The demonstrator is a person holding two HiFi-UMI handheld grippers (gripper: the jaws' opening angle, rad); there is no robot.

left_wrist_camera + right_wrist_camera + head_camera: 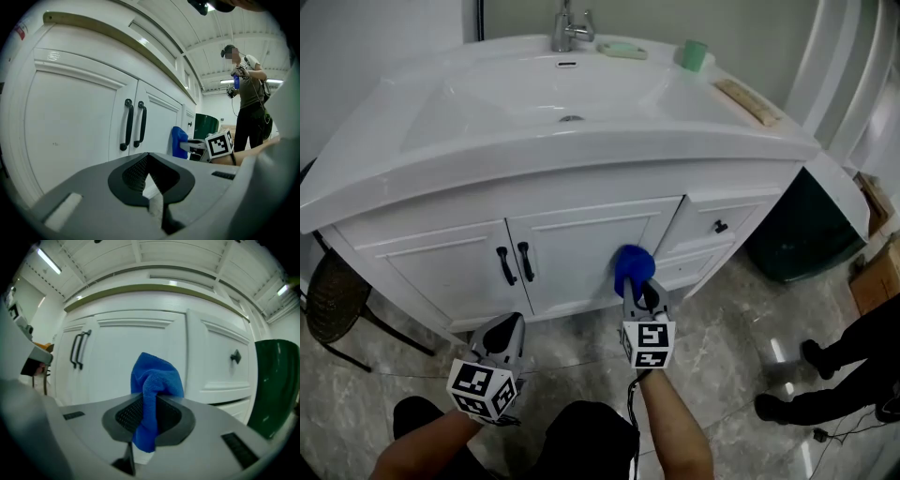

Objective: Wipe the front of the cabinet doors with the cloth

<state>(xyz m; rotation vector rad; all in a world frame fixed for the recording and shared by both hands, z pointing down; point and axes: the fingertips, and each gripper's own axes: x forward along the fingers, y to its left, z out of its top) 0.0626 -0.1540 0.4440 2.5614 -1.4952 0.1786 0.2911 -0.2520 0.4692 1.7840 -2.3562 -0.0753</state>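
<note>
While the blue cloth point(155, 379) is being clamped by the right gripper point(147, 417) at the lower right corner of the right cabinet door point(591, 246), the left gripper point(149, 177) is being held closed, empty. Wiping is judged under way; the share done cannot be told. No readable lettering is being shown.

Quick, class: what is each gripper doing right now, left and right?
Left gripper: closed, holding nothing.
Right gripper: closed on the blue cloth.
</note>
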